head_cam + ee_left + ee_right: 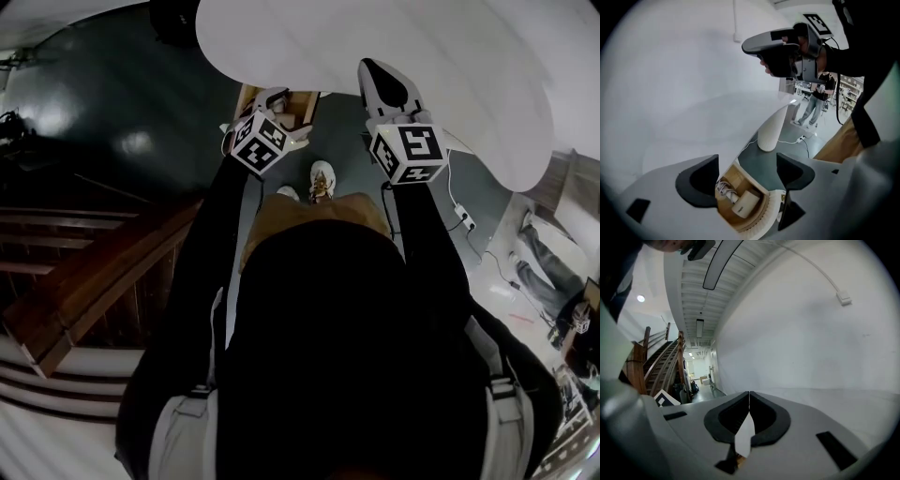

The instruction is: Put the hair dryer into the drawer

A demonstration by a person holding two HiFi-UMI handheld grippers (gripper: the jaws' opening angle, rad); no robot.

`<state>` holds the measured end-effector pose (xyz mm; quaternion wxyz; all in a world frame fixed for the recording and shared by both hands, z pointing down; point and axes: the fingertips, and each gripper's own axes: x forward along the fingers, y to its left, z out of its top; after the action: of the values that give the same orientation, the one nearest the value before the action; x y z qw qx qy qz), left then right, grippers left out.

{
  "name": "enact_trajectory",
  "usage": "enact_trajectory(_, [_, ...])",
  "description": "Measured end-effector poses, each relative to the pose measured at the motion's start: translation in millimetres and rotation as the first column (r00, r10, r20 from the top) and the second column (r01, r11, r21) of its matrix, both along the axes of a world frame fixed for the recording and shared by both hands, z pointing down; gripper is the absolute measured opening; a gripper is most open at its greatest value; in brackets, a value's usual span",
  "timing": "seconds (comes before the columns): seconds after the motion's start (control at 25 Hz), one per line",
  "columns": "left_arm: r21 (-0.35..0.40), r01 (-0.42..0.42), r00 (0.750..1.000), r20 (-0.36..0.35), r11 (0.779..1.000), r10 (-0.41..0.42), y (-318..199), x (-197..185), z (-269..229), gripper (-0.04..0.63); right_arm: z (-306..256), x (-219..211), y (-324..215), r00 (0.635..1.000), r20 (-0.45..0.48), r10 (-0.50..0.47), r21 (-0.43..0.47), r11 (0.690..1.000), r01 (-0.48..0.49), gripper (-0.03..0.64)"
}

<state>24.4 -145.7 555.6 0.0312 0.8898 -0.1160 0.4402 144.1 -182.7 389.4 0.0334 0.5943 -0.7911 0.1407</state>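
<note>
In the left gripper view a white hair dryer [744, 204] lies with its coiled cord inside an open wooden drawer [727, 179], which has a ribbed white front. My left gripper [747, 158] hangs above the drawer, open, with nothing between its fingers. The head view shows the left gripper [270, 98] at the table's edge, over the drawer [298, 103]. My right gripper [373, 67] is held above the white table top [469, 66]. Its jaws [749, 397] are shut and hold nothing. The hair dryer is hidden in the head view.
A white conical table leg [770, 131] stands on the dark floor beyond the drawer. A power strip [466, 223] with its cable lies on the floor at the right. A wooden staircase [84, 272] runs along the left. A person [813, 104] stands far off.
</note>
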Motion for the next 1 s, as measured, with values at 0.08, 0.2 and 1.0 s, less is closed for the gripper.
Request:
enact_trajectory(0.08, [0.002,0.05,0.998,-0.05,0.999,-0.05,-2.0,-2.2,-14.8,0.4,-7.5,-3.9,-4.9,1.0,-0.004,-0.007,0.019,1.0,0.007,0.026])
enact_trajectory(0.2, [0.008,0.121,0.982,-0.145,0.993,-0.118,-9.5,-1.8,-40.7,0.4,-16.8,-10.1,-9.0,1.0,-0.017,-0.024,0.038,0.999,0.025,0.026])
enact_trajectory(1.0, [0.279,0.408,0.84,-0.487,0.869,-0.238,-47.2,-63.2,-212.5,0.4,-66.0,-59.1,-7.3,0.994,-0.012,-0.112,0.129,0.985,0.113,0.027])
